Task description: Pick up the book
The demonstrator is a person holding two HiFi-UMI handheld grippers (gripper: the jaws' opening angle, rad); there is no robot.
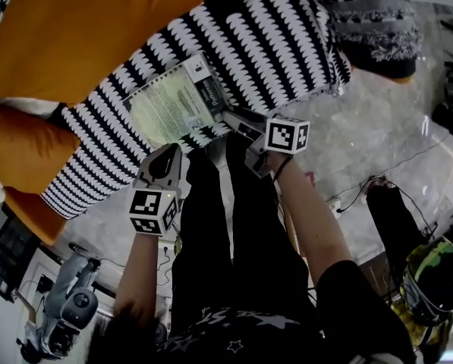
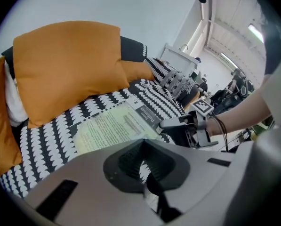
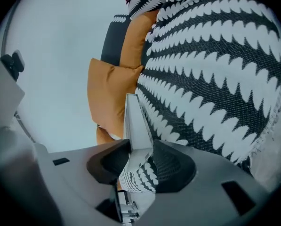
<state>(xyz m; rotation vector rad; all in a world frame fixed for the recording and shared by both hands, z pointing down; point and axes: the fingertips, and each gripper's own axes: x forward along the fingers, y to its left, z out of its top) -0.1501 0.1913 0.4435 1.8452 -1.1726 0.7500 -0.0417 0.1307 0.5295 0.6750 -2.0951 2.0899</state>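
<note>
Right now, head view: the book (image 1: 173, 101) lies flat, cover up, on the patterned throw (image 1: 272, 36), close to the throw's front edge. Its long axis runs lower-left to upper-right in frame, with the dark title band at the upper-right end. An orange pillow (image 1: 82, 29) sits just beyond the book's far-left side, and bare throw stretches off to its right. The right gripper (image 1: 237, 121) is on the near-right corner, at the throw's edge. The left gripper (image 1: 168, 154) is just beside the nearest corner, above the person's legs (image 1: 211, 226); can't tell if it touches. Floor (image 1: 378, 127) lies to the right.

Left gripper view: left gripper (image 2: 141, 142) fingers are pressed together with nothing held. The book (image 2: 114, 124) lies just ahead. The right gripper (image 2: 171, 124) comes in from the right, one finger over the title-band corner.

Right gripper view: the book (image 3: 135, 121) shows edge-on, a thin grey wedge running away from the camera. The right gripper (image 3: 139, 147) fingers pinch its corner, one pad on each side. The throw (image 3: 211, 55) is on the right, the pillow (image 3: 112, 88) behind.
</note>
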